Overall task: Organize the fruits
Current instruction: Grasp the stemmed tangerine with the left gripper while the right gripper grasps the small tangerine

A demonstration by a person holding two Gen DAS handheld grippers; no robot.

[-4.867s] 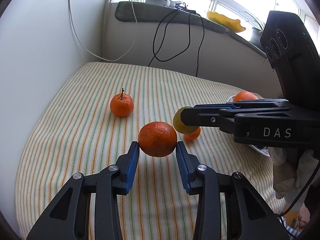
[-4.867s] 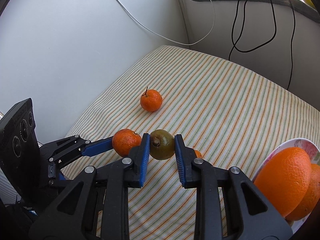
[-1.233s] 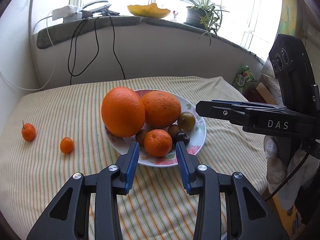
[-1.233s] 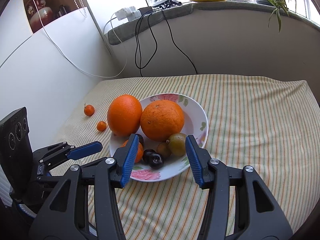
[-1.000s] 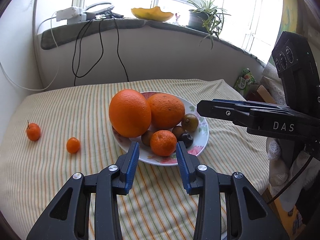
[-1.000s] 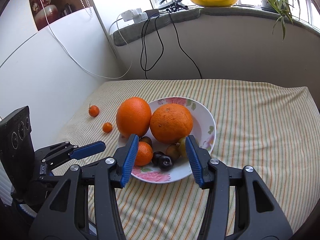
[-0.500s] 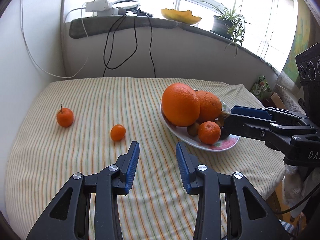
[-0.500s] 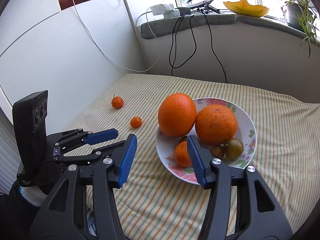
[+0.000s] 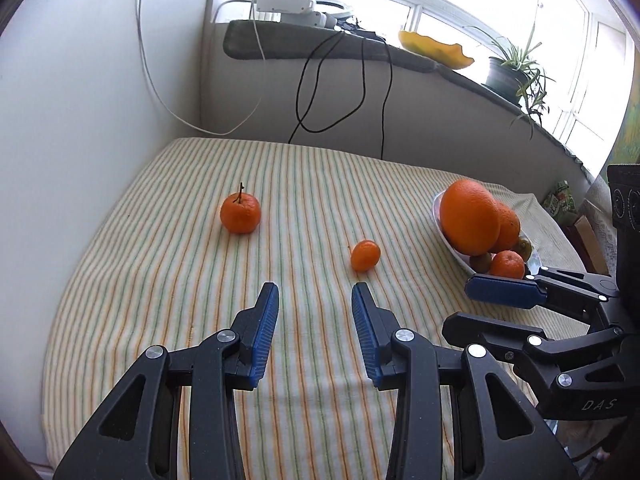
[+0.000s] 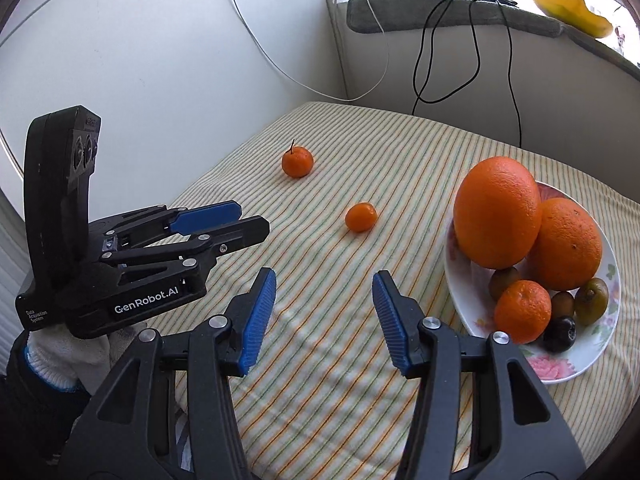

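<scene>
Left gripper [image 9: 315, 304]: jaws parted, nothing held. Right gripper [image 10: 324, 294]: empty, jaws closing slightly.

Stemmed mandarin [image 9: 240, 213] and small kumquat-like fruit [image 9: 365, 255]: loose on the striped cloth [image 9: 160, 280], apart from the plate [image 10: 560, 364].

Each fruit is best straddled squarely before closing.

Plate's far side is hidden; its dark fruit [image 10: 560, 334] is possibly a plum.

Both cams ride on a hand-held gripper, looking down-fwd along the fingers at the striped cloth [image 9: 192, 280], fairly close. Left view faces the wall corner w/ the plate [image 9: 450, 240] at its right edge. Right view sits further right (plate near). Shared: stemmed mandarin [image 9: 240, 213], small orange fruit [image 9: 365, 255], windowsill cables [image 10: 472, 44].
</scene>
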